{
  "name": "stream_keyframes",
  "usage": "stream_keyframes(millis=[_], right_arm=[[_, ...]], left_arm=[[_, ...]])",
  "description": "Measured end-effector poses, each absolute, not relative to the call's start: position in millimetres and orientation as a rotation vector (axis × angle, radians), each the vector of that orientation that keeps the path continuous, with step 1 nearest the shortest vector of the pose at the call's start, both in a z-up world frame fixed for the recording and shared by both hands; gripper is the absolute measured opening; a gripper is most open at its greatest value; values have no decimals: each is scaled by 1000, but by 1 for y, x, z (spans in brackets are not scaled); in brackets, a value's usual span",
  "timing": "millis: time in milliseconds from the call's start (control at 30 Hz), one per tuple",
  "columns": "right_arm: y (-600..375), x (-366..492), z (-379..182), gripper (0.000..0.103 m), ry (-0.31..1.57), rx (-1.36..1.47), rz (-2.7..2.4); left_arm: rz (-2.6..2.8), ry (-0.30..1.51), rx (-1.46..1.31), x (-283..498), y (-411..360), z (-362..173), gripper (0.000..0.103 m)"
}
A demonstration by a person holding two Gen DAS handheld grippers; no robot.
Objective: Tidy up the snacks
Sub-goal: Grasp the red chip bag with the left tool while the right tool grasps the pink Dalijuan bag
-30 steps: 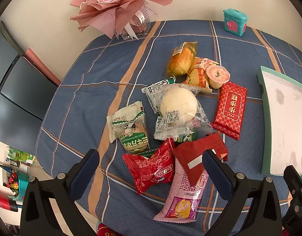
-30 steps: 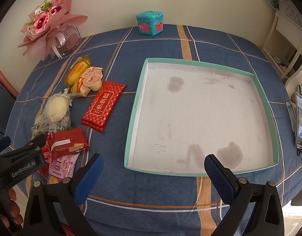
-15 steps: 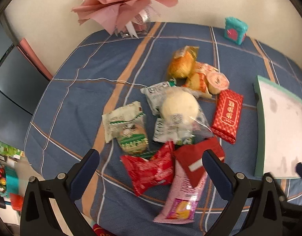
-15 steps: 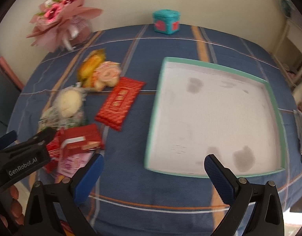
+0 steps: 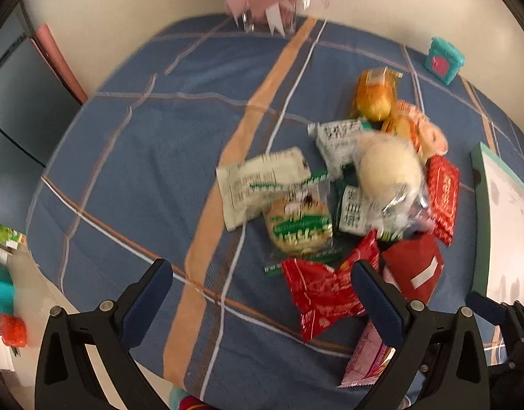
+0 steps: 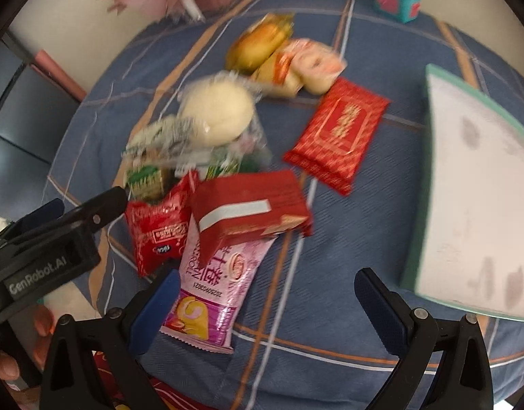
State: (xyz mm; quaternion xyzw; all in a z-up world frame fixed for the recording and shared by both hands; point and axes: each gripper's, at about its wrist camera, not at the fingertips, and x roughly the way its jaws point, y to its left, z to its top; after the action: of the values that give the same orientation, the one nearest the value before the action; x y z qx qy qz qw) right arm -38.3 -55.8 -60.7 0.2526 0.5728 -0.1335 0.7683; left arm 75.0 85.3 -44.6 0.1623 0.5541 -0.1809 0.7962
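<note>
Both claws hang wide apart and empty over the blue plaid tabletop [image 5: 152,157]: the left claw [image 5: 262,294] near the crinkled red packet [image 5: 325,290], the right claw [image 6: 267,302] above the pink wafer pack [image 6: 217,283]. The snacks lie heaped (both views blurred) left of the teal-rimmed tray [image 6: 415,239], a white bun [image 6: 217,114] among them

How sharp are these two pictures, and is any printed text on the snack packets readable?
Left wrist view: motion blur smears the pile; the green-and-white biscuit packet shows no readable print, and the fisheye bends the blue checked tablecloth. Right wrist view: also blurred, strongest on the round white bun in clear wrap; only large letters on the pink long packet are partly readable.
</note>
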Motion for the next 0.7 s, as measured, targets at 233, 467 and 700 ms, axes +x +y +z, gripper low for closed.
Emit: stream_keyframes(millis=[233, 467, 700], right_arm=[[-43, -19, -80, 103, 1285, 531, -252], [-42, -23, -84, 91, 1272, 525, -276], [-39, -30, -75, 72, 1271, 500, -247]], left_arm=[[-390, 1241, 313, 77, 86, -54, 103], [-436, 1276, 282, 74, 76, -60, 101], [-498, 1333, 256, 66, 69, -72, 89]])
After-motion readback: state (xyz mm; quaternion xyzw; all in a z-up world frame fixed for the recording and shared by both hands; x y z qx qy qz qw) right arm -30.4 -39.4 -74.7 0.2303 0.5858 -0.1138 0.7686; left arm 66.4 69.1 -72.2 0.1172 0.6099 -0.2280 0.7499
